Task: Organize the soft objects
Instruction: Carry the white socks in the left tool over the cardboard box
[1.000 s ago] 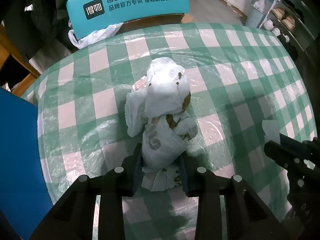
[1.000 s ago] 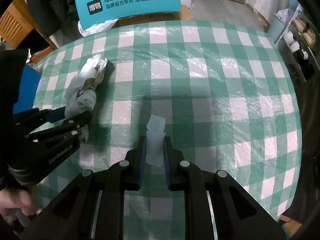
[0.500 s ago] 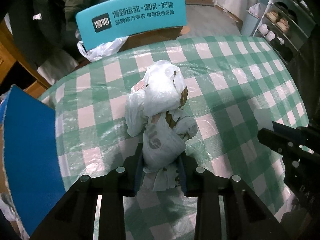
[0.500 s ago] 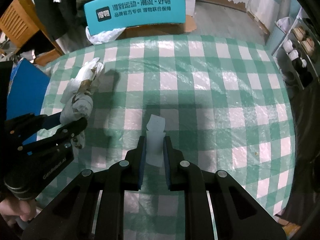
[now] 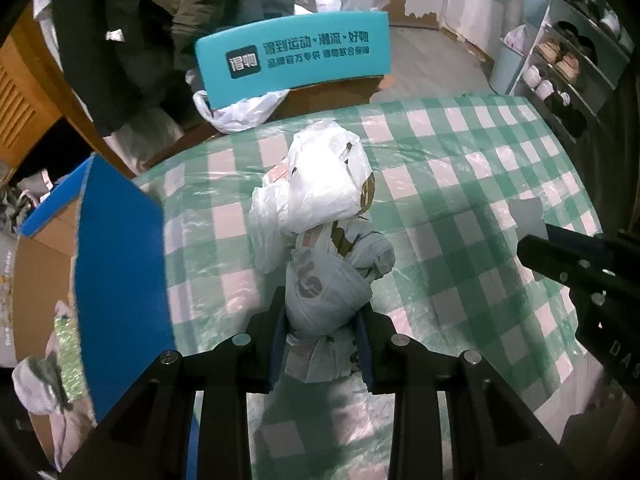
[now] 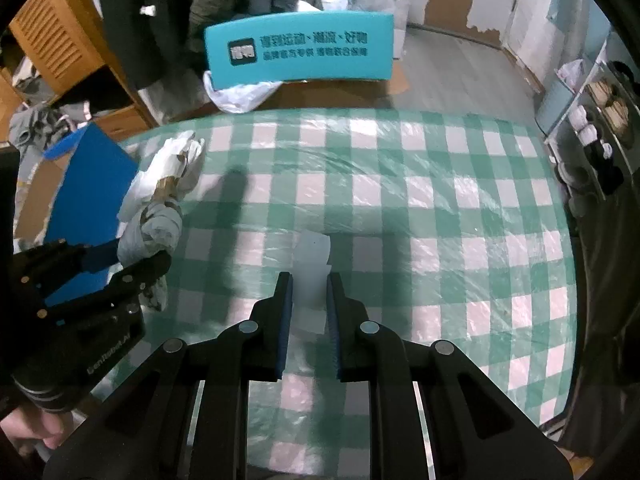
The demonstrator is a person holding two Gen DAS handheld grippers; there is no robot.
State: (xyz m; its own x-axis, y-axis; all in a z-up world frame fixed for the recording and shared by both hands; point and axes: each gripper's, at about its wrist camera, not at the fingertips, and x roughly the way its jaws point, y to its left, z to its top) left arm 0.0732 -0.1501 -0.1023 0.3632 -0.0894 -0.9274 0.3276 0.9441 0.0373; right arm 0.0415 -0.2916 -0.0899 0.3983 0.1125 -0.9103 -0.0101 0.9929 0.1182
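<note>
Chinese lettering marks the teal box flap (image 5: 292, 56). Left gripper (image 5: 323, 322) pinches a bag bundle (image 5: 324, 240); right gripper (image 6: 310, 294) pinches a translucent sheet (image 6: 314, 264), its lower end hidden.

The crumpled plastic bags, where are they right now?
The plastic bag bundle is clamped in the left tongs, above the checked table's left edge, beside the blue box flap.
</note>
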